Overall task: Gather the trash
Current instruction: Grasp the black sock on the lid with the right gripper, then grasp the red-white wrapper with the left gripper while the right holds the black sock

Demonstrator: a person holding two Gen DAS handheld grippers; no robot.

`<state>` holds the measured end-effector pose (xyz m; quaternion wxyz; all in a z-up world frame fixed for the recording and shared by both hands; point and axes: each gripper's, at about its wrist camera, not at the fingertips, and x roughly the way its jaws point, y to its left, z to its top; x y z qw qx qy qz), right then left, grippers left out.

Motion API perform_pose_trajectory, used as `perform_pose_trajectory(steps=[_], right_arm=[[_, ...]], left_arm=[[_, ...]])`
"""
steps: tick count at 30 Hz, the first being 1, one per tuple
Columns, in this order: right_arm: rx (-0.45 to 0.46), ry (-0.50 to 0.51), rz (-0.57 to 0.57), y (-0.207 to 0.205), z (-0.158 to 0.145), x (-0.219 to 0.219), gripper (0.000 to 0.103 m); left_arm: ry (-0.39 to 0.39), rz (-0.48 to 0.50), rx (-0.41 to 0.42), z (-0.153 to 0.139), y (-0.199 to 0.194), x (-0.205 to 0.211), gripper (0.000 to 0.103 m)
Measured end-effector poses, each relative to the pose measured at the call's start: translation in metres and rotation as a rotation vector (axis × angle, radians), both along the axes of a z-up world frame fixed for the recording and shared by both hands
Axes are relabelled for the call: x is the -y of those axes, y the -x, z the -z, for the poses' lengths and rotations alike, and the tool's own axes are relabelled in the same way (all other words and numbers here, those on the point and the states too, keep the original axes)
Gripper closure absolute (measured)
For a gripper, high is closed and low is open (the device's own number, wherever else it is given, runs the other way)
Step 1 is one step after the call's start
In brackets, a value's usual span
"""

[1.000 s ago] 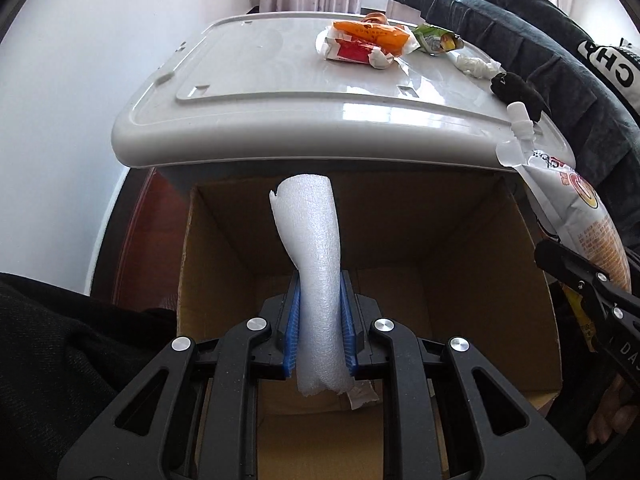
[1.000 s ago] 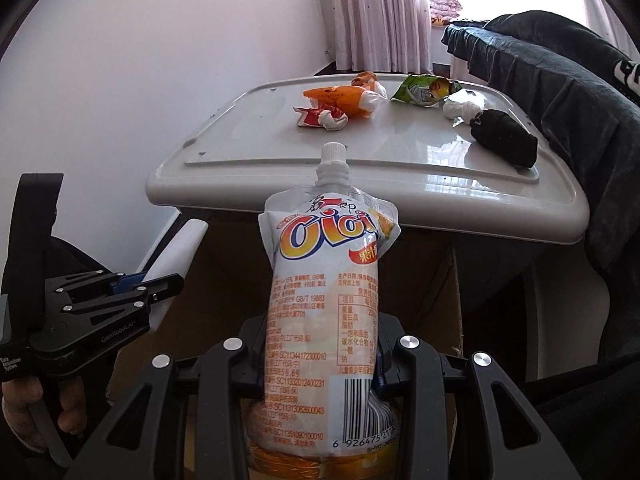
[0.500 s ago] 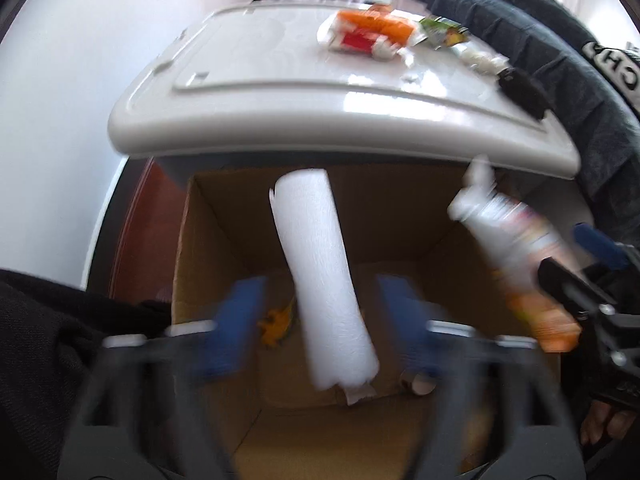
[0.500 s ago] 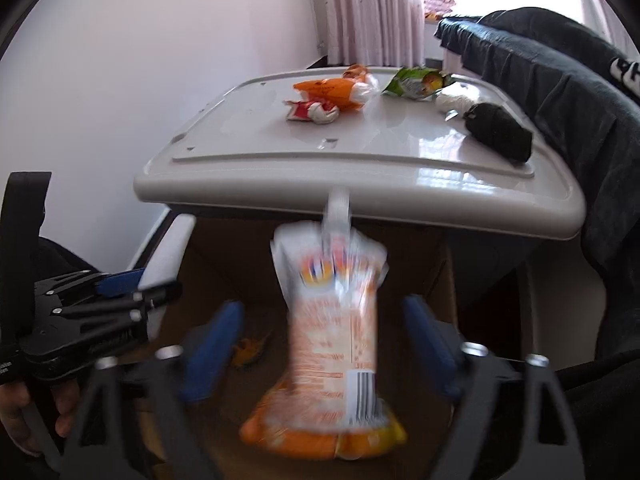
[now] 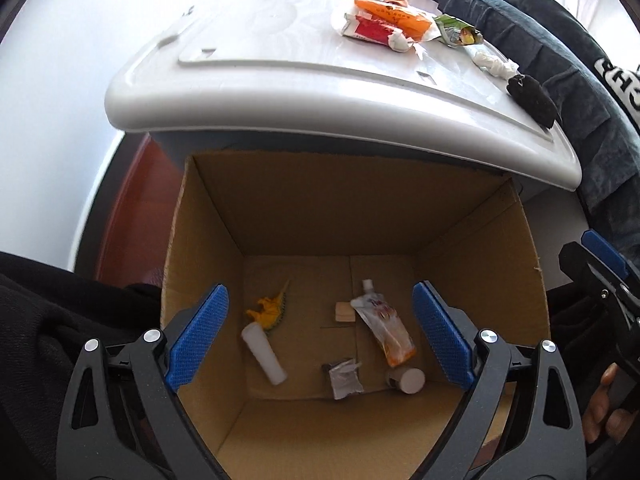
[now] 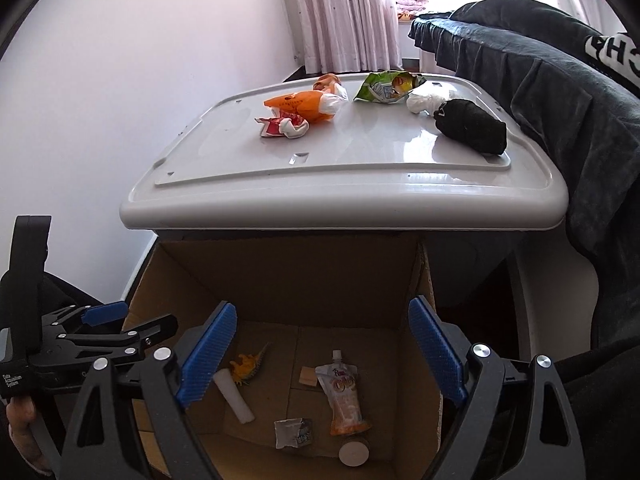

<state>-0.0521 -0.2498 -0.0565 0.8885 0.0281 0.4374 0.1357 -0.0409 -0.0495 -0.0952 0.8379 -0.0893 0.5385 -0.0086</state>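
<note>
Foam roll (image 5: 264, 353) and pouch (image 5: 384, 330) now lie in the box (image 5: 320, 216), both jaws sprung apart.

both wrist views look steeply down into the cardboard box (image 5: 304, 216) — side by side. they share its floor and the grey lid (image 6: 360, 184) beyond.

A dark blanket (image 6: 560, 92) drapes along the right edge of the grey lid (image 6: 360, 176); pink curtains (image 6: 344, 12) hang behind its far edge.

Pale wall (image 6: 120, 80), pink curtains (image 6: 344, 16), bright window, dark blanket (image 6: 560, 92).
</note>
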Motion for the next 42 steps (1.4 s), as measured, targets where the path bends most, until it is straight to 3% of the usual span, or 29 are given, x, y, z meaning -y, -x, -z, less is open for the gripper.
perform_pose_trajectory(steps=[5,10,13,17,21,26,32,34,36,40,41,42], right_arm=[[0.062,0.029,-0.021,-0.037,-0.032,0.01,0.013],[0.164,0.203,-0.059,-0.111,-0.071,0.026,0.008],[0.184,0.261,-0.065,-0.149,-0.075,0.036,0.008],[0.159,0.23,-0.005,-0.19,-0.057,0.06,0.008],[0.038,0.212,0.036,-0.224,-0.028,0.08,0.008],[-0.035,0.265,0.006,-0.246,0.004,0.085,0.008],[-0.057,0.288,-0.038,-0.261,0.024,0.087,0.009],[-0.081,0.259,-0.045,-0.268,0.029,0.09,0.025],[-0.089,0.213,-0.04,-0.271,0.031,0.095,0.028],[-0.085,0.223,-0.027,-0.267,0.031,0.093,0.036],[-0.085,0.226,-0.027,-0.265,0.03,0.09,0.041],[-0.089,0.224,-0.029,-0.262,0.028,0.087,0.053]], left_arm=[[0.067,-0.016,0.026,-0.013,-0.011,-0.006,0.012],[0.035,0.012,0.127,-0.047,-0.031,-0.003,0.012],[0.028,0.018,0.177,-0.059,-0.041,-0.003,0.012],[0.02,0.018,0.207,-0.059,-0.045,-0.002,0.012],[-0.03,0.035,0.197,-0.048,-0.042,0.004,0.012],[-0.051,0.053,0.187,-0.043,-0.045,0.008,0.012],[-0.038,0.048,0.165,-0.035,-0.049,0.008,0.012],[-0.038,0.047,0.157,-0.033,-0.051,0.009,0.012],[-0.04,0.05,0.151,-0.031,-0.052,0.01,0.012],[-0.038,0.053,0.152,-0.03,-0.052,0.011,0.012],[-0.038,0.051,0.151,-0.029,-0.053,0.01,0.012],[-0.035,0.047,0.151,-0.029,-0.053,0.01,0.012]])
